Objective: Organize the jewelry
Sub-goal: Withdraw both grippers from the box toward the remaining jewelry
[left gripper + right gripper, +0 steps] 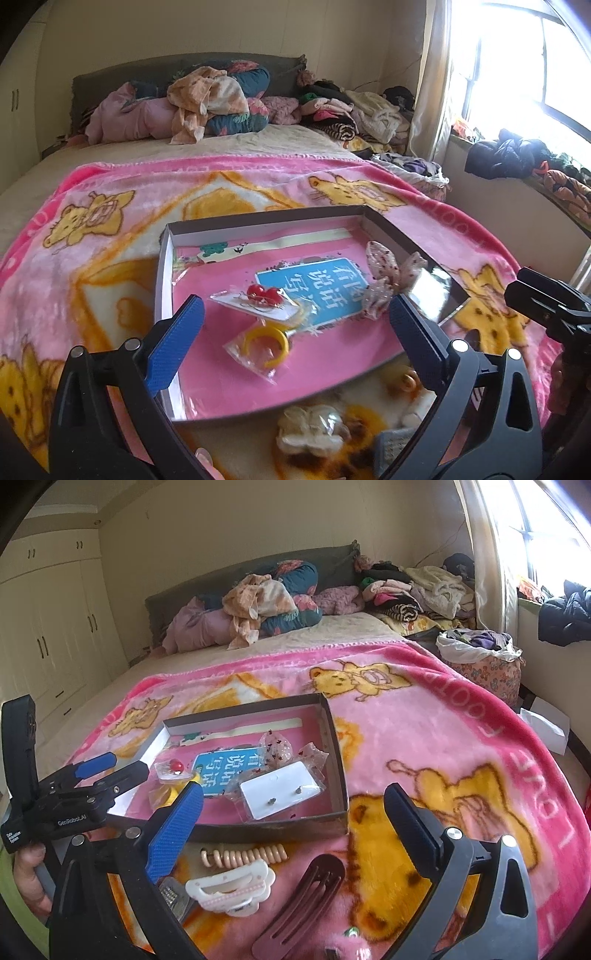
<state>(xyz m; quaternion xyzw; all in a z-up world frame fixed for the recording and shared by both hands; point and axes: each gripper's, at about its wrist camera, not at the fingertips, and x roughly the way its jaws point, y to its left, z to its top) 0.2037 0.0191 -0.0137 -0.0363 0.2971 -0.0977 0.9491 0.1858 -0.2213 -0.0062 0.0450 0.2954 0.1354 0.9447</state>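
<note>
Left hand-held gripper (295, 325) wide open, empty, yellow ring packet (264, 345) between its fingers, right hand-held gripper (295, 812) likewise agape

Ahead of your claws, the pink fleece blanket with yellow cartoon bears (461, 716) covers the near half of the beige bed (229, 142). Farther ahead, against the dark grey upholstered headboard (243, 572), you see a heap of pink, peach and teal floral bedding (192, 107). Ahead and to the right of your claws lies a pile of mixed folded clothes (413, 590). Far left of the right claw stands the cream built-in wardrobe (55, 627); far right, the bright window (517, 62) with a pale curtain (432, 85), and a floral fabric bag of clothing (480, 657) beside the bed.
</note>
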